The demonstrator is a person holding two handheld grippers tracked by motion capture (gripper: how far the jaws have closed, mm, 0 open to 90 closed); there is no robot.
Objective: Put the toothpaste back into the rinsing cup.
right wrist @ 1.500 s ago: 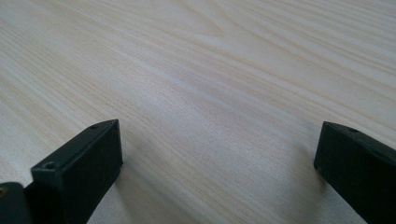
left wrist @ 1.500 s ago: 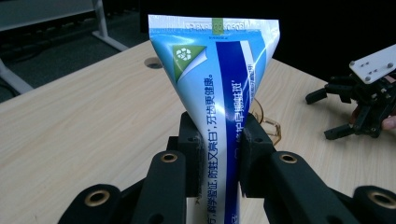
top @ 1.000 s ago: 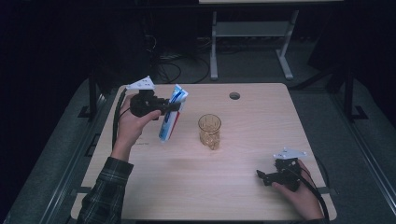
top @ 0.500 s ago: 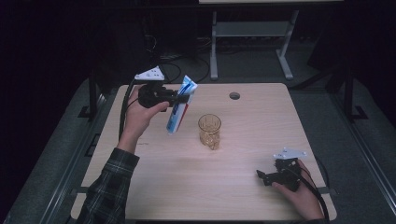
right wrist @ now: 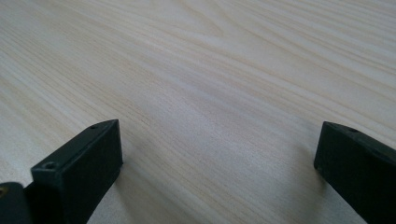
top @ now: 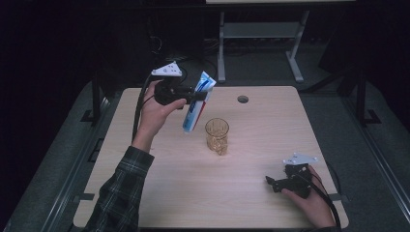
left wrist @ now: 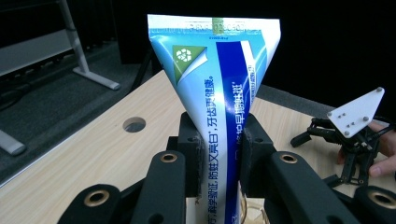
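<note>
Jaws of the left gripper (top: pixel 193 95) pinch a blue-and-white toothpaste tube (top: pixel 197 104) at mid-body, holding it in the air, tilted, just above and beside an amber glass cup (top: pixel 216 135) standing mid-tabletop (top: pixel 159 193). Near the front right edge, the right gripper (top: pixel 275 182) rests low, its jaws spread wide apart over bare wood.

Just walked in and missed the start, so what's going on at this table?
A person in a plaid sleeve holds a gripper in each hand. The left gripper is clamped on a blue-and-white toothpaste tube, held in the air, tilted, just left of and above a clear amber-tinted glass cup standing mid-table. The right gripper rests low on the light wooden table at the near right, jaws open and holding nothing.
</note>
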